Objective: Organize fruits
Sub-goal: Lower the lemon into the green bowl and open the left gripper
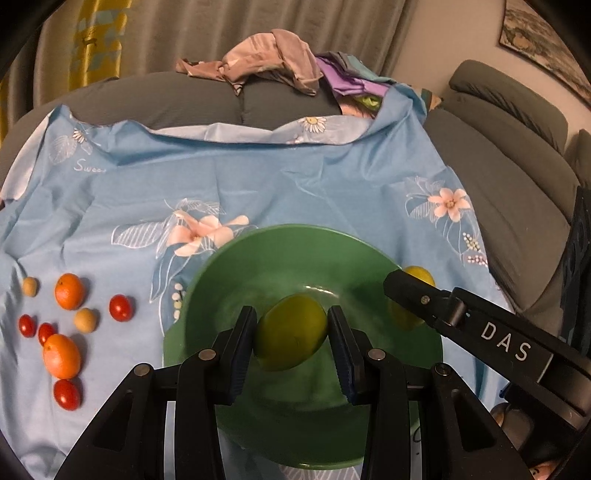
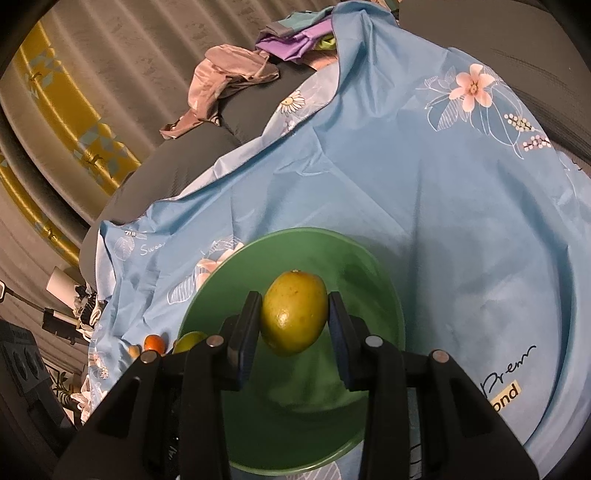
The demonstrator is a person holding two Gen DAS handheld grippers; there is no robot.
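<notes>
A green bowl (image 1: 258, 258) sits on a blue floral cloth (image 1: 295, 184). Above its inside, my left gripper (image 1: 291, 321) is shut on a yellow-green lemon (image 1: 290, 338). My right gripper (image 2: 293, 306) is shut on a second yellow-green lemon (image 2: 294, 314), which hangs over the same bowl (image 2: 351, 266). In the left wrist view that second lemon (image 1: 419, 275) shows at the bowl's right rim, behind a finger (image 1: 410, 291) of the right gripper. Left of the bowl lie two oranges (image 1: 69, 291) (image 1: 61, 355), several cherry tomatoes (image 1: 121, 307) and two small pale fruits (image 1: 85, 319).
The cloth drapes over a grey sofa (image 1: 517, 192). A heap of clothes (image 1: 266, 62) lies on the sofa back, with curtains (image 1: 147, 33) behind. An orange (image 2: 154, 342) shows at the bowl's left edge in the right wrist view, and clutter (image 2: 66, 314) stands beyond the cloth's edge.
</notes>
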